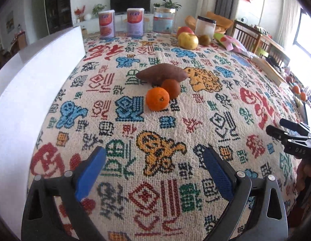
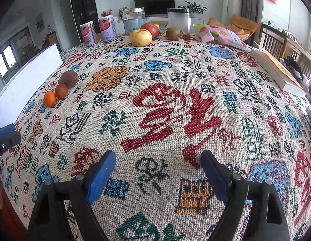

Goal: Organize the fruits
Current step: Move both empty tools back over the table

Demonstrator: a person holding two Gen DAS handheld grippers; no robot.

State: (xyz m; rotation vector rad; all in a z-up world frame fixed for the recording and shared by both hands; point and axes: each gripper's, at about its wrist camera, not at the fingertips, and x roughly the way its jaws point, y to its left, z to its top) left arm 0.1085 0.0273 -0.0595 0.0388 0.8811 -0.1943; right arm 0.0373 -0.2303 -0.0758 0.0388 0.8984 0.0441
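Orange and bright, a mandarin [image 1: 157,98] lay near the middle of the patterned woven tablecloth [image 1: 175,180], touching a darker orange fruit [image 1: 171,88] just behind it, which in turn lay against a brown sweet potato [image 1: 161,75]. Farther back sat a yellow apple [image 1: 188,40], a red apple [image 1: 184,30] behind it and a brown kiwi [image 1: 204,39] to its right, near a frosted jar [image 1: 205,28], a clear jar [image 1: 164,21] and two cans [image 1: 107,24]. A white board [image 1: 35,70] stood along the left edge. The left gripper [image 1: 154,162] hung over the near cloth with its blue pads wide apart and nothing between them; the right gripper [image 2: 158,166] did likewise, further right.
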